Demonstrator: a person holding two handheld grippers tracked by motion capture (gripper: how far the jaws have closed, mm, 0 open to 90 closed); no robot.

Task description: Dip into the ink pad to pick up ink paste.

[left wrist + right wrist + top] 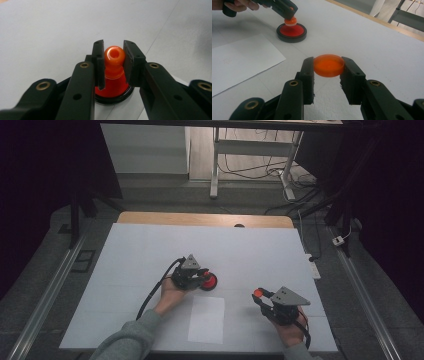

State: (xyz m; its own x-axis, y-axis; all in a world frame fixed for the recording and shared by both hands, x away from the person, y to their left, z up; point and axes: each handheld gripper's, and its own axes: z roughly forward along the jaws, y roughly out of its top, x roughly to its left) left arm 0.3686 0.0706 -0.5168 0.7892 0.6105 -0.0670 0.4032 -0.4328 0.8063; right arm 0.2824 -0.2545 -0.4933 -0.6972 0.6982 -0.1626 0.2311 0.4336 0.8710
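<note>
Left tongs (113, 62): clenched on the orange knob (114, 56) of a striker; one jaw presses each side of the ball-shaped top, which has a small hole in its crown.
Striker (291, 31): directly under the left tongs, standing upright on the tabletop; a red dished body in a black ring, with a pale band just under the knob, seen from the right gripper view.
Left hand (172, 292): wraps the tool from behind, grey sleeve behind it, cable trailing back beside the arm.
Right tongs (328, 66): clenched on an orange disc (328, 65), jaws gripping its rim on opposite sides.
Disc: between the right jaw tips, lying flat and level, held just above the tabletop; in the high view it shows as an orange spot (258, 292) at the front of the tool.
Right hand (290, 330): holds its tool from behind; a grey three-cornered plate sits on top.
Paper (206, 319): a white sheet lying flat between the two tongs, nearer the person than either tip.
Tabletop (150, 245): white, stretching well beyond both tongs.
Spacing: the two tongs are well apart, the striker ahead and to the left of the right tongs.
</note>
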